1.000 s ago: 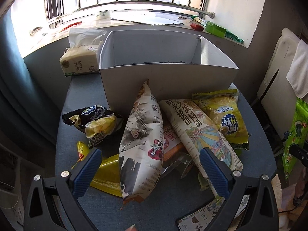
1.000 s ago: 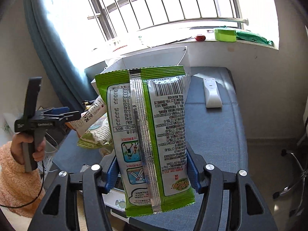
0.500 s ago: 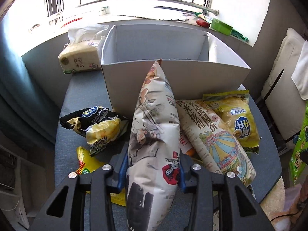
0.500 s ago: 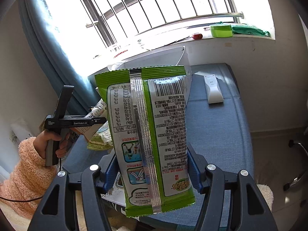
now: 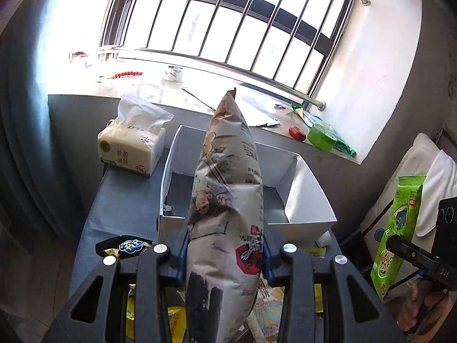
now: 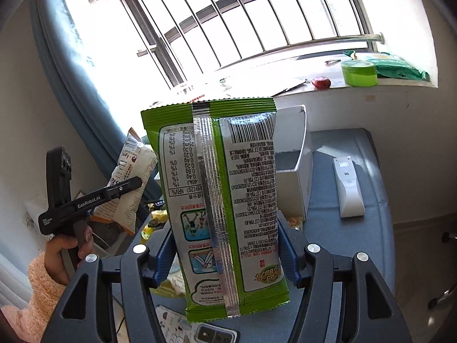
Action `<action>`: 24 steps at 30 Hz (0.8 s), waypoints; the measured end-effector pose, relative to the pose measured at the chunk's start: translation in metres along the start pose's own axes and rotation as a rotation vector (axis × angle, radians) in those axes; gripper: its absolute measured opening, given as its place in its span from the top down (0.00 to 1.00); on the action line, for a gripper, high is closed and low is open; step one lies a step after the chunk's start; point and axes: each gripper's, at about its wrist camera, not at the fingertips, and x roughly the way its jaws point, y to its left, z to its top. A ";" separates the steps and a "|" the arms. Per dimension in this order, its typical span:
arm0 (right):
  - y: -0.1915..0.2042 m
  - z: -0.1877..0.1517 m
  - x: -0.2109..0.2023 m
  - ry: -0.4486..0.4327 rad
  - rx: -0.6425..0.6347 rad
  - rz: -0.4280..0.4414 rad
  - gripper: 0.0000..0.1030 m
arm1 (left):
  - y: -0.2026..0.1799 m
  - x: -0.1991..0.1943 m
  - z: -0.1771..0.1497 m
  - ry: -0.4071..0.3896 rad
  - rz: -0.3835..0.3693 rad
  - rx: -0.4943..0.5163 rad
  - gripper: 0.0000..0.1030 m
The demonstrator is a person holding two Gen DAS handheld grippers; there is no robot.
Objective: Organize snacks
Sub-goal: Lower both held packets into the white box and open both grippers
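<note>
Meanwhile, left gripper (image 5: 225,260) was closing on a white cartoon-print snack bag (image 5: 225,200), centre frame; right gripper (image 6: 225,254) clamped a green snack packet (image 6: 222,200).

On the table (image 5: 94,223), the open box (image 5: 308,200) stands at the far middle, with the tissue pack (image 5: 130,150) to its left and a little farther off. A dark snack packet (image 5: 125,247) lies near the box's left front corner. The tall printed bag (image 5: 225,214) rises upright in front of the box. A remote (image 6: 348,185) lies right of the box. Behind everything runs the windowsill (image 5: 200,85), bearing a green container (image 5: 322,137) at its right end.
</note>
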 end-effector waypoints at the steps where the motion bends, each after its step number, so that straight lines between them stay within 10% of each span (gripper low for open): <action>1: 0.002 0.010 0.007 0.001 0.005 0.014 0.35 | -0.001 0.006 0.007 -0.002 0.000 -0.003 0.59; 19: -0.014 0.110 0.151 0.141 0.018 -0.126 0.35 | -0.008 0.106 0.080 0.125 0.086 0.045 0.55; 21: -0.017 0.114 0.159 0.153 0.015 -0.133 0.29 | -0.004 0.108 0.081 0.143 0.112 0.032 0.34; 22: -0.020 0.115 0.161 0.152 0.027 -0.130 0.24 | -0.001 0.108 0.082 0.148 0.128 0.020 0.05; 24: -0.025 0.118 0.162 0.153 0.053 -0.145 0.00 | 0.002 0.101 0.080 0.106 0.137 0.009 0.00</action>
